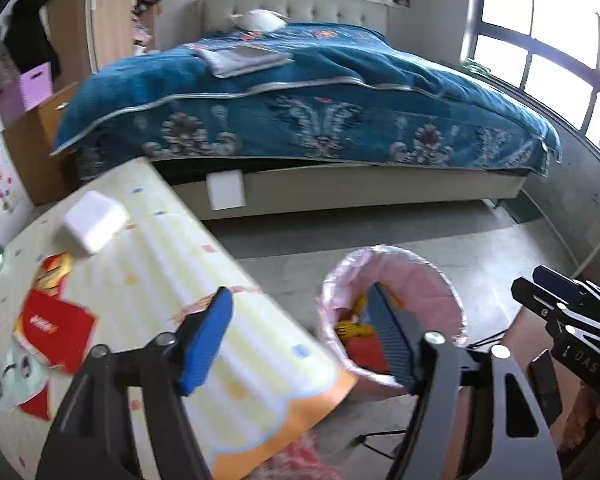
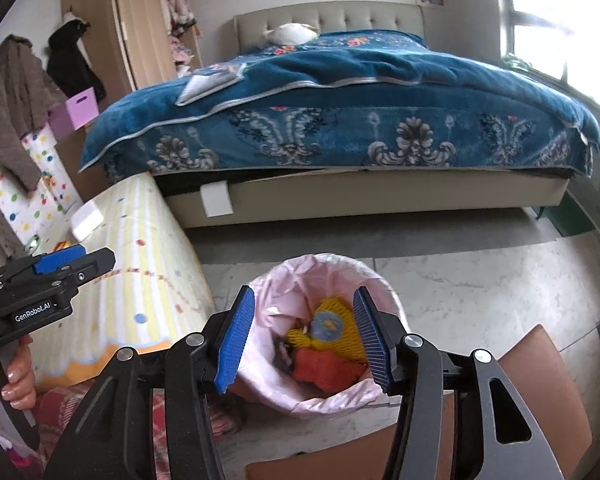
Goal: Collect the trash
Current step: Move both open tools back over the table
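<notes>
A bin lined with a pink bag (image 2: 340, 396) stands on the floor; it also shows in the left wrist view (image 1: 440, 280). Inside lie a yellow net bag (image 2: 336, 320) and an orange-red wrapper (image 2: 324, 368). My right gripper (image 2: 304, 340) is open and empty right above the bin mouth. My left gripper (image 1: 300, 340) is open and empty, between the table edge and the bin. On the table (image 1: 160, 264) lie a white foam box (image 1: 94, 222), a red packet (image 1: 58, 326) and an orange-yellow wrapper (image 1: 54, 270).
A bed with a blue blanket (image 2: 340, 120) fills the back. A wardrobe (image 2: 140, 28) and a pink box (image 2: 80, 110) stand at the left. A brown chair seat (image 2: 540, 380) is at the lower right. A window (image 1: 540, 40) is on the right.
</notes>
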The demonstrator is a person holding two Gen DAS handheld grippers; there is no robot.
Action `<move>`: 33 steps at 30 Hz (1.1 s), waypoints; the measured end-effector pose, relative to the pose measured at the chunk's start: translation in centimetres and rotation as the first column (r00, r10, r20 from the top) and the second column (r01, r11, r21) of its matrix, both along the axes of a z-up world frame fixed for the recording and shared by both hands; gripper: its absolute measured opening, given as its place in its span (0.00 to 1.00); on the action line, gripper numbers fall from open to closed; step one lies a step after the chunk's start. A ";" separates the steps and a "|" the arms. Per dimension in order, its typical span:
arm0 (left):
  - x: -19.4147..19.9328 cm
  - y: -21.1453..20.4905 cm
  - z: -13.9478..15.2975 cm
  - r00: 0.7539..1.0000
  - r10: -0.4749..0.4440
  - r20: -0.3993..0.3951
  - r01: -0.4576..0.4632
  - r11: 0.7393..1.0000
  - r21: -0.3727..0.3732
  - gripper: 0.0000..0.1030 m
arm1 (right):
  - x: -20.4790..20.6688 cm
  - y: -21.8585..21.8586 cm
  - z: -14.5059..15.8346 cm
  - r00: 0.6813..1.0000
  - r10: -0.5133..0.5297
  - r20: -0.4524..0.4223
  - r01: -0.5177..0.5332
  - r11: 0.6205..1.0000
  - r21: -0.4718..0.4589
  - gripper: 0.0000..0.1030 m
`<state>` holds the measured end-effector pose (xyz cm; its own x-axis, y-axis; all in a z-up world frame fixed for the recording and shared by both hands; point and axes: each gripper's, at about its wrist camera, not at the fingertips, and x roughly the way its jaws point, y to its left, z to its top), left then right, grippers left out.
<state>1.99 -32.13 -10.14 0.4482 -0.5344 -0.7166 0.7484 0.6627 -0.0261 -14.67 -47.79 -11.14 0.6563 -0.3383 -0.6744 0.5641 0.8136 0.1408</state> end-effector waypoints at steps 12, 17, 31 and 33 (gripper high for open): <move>1.8 12.8 1.1 0.975 0.223 0.013 -0.223 0.974 -0.029 0.72 | 3.6 9.2 2.1 0.981 0.194 -0.001 -0.194 0.979 -0.056 0.51; 2.8 18.1 0.9 0.942 0.336 0.012 -0.336 0.942 -0.019 0.73 | 6.2 13.5 2.1 0.951 0.308 -0.019 -0.309 0.949 -0.059 0.51; 6.3 30.0 -0.9 0.799 0.601 -0.017 -0.600 0.800 0.022 0.80 | 14.2 21.6 1.2 0.852 0.523 -0.031 -0.524 0.849 -0.066 0.59; 7.0 30.6 -1.1 0.787 0.617 -0.010 -0.617 0.787 0.031 0.80 | 16.0 22.7 0.8 0.828 0.559 -0.037 -0.561 0.826 -0.062 0.61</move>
<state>8.99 -1.55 -11.23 0.6626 -0.1309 -0.7374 0.1794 0.9837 -0.0135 1.30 -25.07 -10.29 0.7361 0.0390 -0.6757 0.0104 0.9976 0.0689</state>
